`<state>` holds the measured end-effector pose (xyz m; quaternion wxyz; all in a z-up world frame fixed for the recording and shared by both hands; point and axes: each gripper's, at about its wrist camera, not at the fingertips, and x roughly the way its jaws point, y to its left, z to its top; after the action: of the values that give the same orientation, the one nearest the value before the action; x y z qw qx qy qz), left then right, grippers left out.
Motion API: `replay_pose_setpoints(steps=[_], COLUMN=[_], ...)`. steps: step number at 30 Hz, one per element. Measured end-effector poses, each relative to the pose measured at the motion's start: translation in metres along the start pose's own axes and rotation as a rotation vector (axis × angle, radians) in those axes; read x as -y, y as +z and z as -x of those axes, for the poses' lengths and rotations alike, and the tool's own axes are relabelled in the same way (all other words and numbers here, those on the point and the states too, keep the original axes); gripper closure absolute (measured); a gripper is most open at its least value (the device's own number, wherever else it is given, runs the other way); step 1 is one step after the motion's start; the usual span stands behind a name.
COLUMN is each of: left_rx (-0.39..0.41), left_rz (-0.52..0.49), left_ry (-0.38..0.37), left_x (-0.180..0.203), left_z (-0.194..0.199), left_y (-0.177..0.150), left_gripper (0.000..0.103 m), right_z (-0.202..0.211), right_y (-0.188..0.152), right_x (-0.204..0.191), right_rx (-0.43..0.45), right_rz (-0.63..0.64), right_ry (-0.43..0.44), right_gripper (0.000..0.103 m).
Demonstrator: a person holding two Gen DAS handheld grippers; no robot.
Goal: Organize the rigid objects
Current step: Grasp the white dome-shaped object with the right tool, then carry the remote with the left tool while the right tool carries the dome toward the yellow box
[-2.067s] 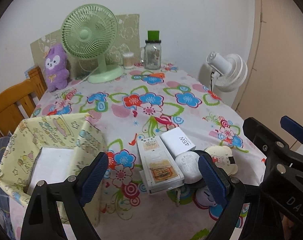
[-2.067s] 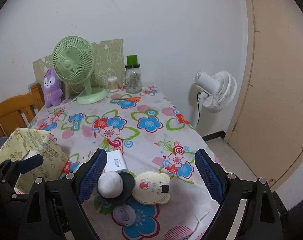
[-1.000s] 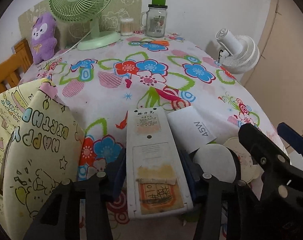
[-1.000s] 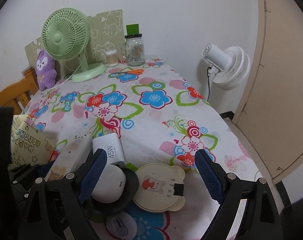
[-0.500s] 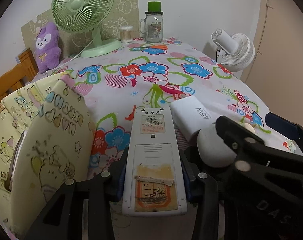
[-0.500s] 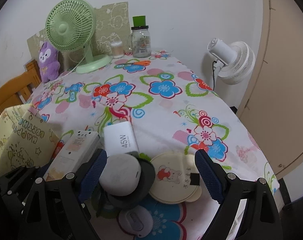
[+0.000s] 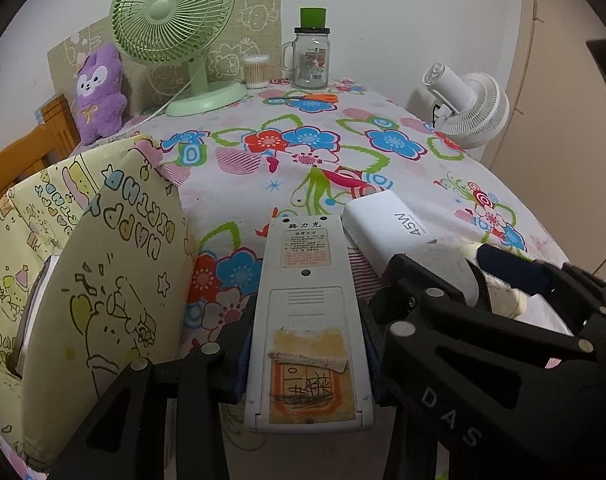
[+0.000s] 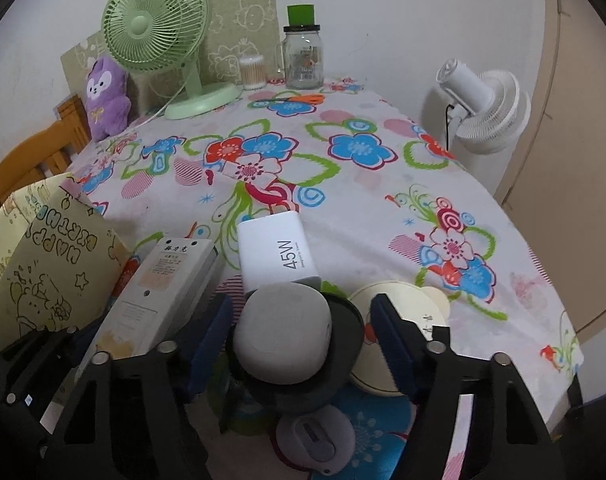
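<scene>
On the bench (image 8: 383, 208), a grey mouse (image 8: 315, 440) is shown only in the right view; left tongs (image 7: 307, 344) are clamped on the remote (image 7: 307, 320), right tongs (image 8: 301, 340), just closing, straddle the round speaker (image 8: 283, 336) untouched.

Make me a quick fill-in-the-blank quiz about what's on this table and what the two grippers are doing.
1. The left gripper is shut on the ____.
2. The box behind the speaker reads ____.
3. The right gripper has been closing around the ____.
4. The desk fan is ____ in colour.

Missing: remote; 45W; speaker; green
</scene>
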<state>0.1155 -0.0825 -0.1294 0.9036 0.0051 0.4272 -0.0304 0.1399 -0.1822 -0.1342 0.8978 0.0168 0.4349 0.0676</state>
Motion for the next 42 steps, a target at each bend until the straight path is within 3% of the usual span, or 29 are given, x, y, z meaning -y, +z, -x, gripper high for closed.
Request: replay_pose_setpoints(steps=[3, 18, 42], left_rx=[-0.003, 0.008, 0.109], left_rz=[-0.003, -0.011, -0.048], left_ry=[0.008, -0.003, -0.015], left_x=[0.0, 0.004, 0.01], left_z=[-0.004, -0.005, 0.06], left_y=[0.002, 0.011, 0.019], left_gripper=[0.057, 0.058, 0.058], right_z=[-0.003, 0.001, 0.07], right_y=[0.001, 0.007, 0.013], right_x=[0.001, 0.01, 0.006], right_rx=[-0.011, -0.001, 0.118], right_rz=[-0.013, -0.035, -0.039], right_ry=[0.016, 0.016, -0.006], right_gripper=[0.049, 0.05, 0.05])
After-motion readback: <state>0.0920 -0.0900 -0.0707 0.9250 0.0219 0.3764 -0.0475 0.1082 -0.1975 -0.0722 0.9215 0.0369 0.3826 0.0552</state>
